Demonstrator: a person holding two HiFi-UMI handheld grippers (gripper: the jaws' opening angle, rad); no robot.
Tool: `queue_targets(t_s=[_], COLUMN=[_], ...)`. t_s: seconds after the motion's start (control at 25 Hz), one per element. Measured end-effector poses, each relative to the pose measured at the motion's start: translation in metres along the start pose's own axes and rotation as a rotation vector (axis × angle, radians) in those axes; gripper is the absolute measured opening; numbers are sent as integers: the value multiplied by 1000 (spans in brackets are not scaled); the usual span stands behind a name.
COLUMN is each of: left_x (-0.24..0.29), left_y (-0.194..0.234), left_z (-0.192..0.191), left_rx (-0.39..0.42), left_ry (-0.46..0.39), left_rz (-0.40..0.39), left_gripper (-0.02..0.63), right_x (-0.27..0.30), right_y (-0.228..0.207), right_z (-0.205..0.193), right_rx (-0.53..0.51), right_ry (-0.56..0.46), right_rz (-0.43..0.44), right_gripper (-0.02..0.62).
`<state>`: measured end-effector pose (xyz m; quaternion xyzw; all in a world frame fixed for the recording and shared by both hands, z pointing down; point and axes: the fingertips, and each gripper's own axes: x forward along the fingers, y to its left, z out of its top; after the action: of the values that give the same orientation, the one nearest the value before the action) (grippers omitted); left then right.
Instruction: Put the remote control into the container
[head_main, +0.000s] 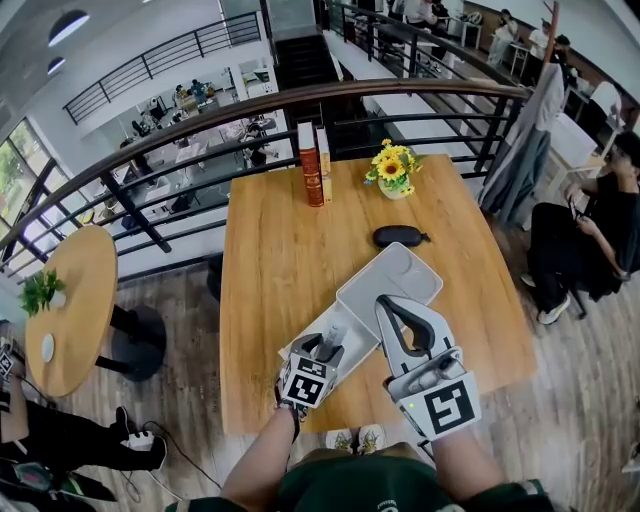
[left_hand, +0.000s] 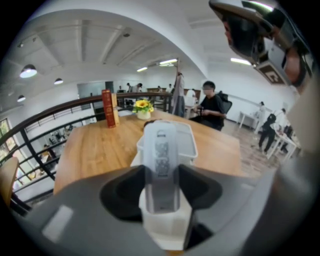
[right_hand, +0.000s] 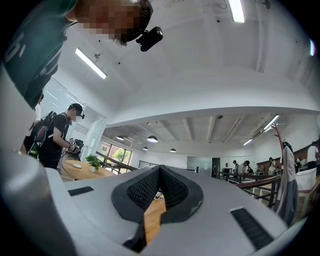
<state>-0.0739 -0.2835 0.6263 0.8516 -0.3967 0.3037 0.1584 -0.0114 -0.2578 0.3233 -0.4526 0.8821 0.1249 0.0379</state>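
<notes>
Remote control (left_hand: 161, 150) is clamped in left gripper (left_hand: 161, 186), long axis running fwd along the jaws, far end aimed at the white container (head_main: 412, 272). Container lies just ahead & to the right of it on the table (head_main: 280, 230). Right gripper (head_main: 386, 304) is closed w/ nothing in it, hanging over the container's near side. Left is the working hand, so probably only a short fwd-right carry is needed.

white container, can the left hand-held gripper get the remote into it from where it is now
Probably yes. The left hand-held gripper holds the remote control right above the small white container, its lower end seemingly at the opening, and nothing shows between them.
</notes>
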Motion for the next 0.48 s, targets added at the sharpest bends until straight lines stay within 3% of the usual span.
queue_targets(t_s=[0.48], left_x=[23], left_y=[-2], left_z=[-33], left_rx=[-24], left_ry=[110], left_rz=[-35], left_gripper=[213], right_x=[0], right_y=[3], right_z=[0], right_rx=[6], right_ry=[1], right_rz=[-2], right_gripper=[17])
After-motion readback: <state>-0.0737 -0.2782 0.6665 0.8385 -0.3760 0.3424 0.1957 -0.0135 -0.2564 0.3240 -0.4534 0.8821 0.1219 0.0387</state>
